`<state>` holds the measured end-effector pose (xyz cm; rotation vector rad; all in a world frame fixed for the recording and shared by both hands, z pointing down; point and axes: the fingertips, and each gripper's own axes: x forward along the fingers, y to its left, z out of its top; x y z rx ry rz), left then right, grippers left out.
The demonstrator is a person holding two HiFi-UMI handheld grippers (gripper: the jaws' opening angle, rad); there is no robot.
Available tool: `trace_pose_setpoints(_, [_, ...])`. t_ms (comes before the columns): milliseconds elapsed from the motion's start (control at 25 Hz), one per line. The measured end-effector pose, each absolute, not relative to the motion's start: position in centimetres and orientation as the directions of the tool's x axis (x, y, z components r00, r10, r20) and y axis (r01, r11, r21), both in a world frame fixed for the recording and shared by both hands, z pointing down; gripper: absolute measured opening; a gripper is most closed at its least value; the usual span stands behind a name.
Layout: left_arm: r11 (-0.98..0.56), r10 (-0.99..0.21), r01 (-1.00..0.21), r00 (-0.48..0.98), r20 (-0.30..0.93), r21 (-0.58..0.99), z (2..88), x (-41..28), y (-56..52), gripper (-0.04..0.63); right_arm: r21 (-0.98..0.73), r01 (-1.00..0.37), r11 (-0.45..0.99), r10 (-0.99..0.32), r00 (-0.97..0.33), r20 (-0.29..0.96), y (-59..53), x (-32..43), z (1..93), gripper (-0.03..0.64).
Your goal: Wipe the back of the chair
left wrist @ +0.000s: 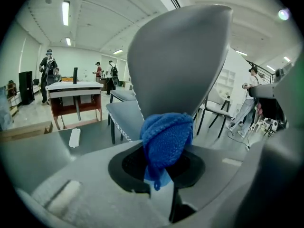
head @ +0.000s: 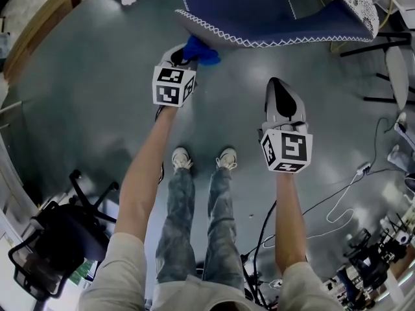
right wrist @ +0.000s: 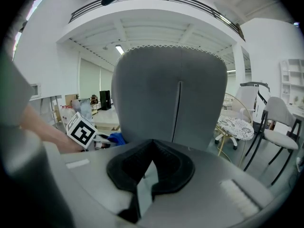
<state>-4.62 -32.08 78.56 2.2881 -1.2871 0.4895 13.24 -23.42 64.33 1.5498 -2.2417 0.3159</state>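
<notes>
Left gripper (head: 185, 54) is clamped on a bunched-up blue cloth (head: 202, 52), which pokes out past the tips. The cloth sits right at the left end of the chair back (head: 272, 11); can't tell if it actually touches. The backrest stands upright, long axis vertical, rear side facing the person, with a seam running straight down its middle in the right gripper view. Right gripper (head: 277, 83) hangs back from the chair, jaws closed with nothing in them. The chair's lower part is hidden behind the gripper bodies, and the head view crops it at the frame's top.
</notes>
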Motion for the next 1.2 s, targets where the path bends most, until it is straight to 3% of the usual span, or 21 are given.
trace_pose_setpoints(200, [-0.439, -0.669, -0.871, 0.482, 0.567, 0.222, 79.9, -5.4, -31.4, 0.071, 0.041, -0.929, 0.368, -0.842, -0.314, 0.440, -23.0, 13.3, 63.7, 0.000])
trace_pose_setpoints(800, [-0.477, -0.779, -0.860, 0.509, 0.366, 0.181, 68.3, -5.8, -24.3, 0.069, 0.046, -0.931, 0.363, -0.841, -0.306, 0.446, -18.6, 13.2, 62.9, 0.000])
trace_pose_setpoints(1200, [-0.440, -0.815, -0.866, 0.497, 0.298, 0.240, 60.6, -7.0, -19.0, 0.069, 0.027, -0.938, 0.345, -0.847, -0.299, 0.440, -15.8, 13.5, 59.8, 0.000])
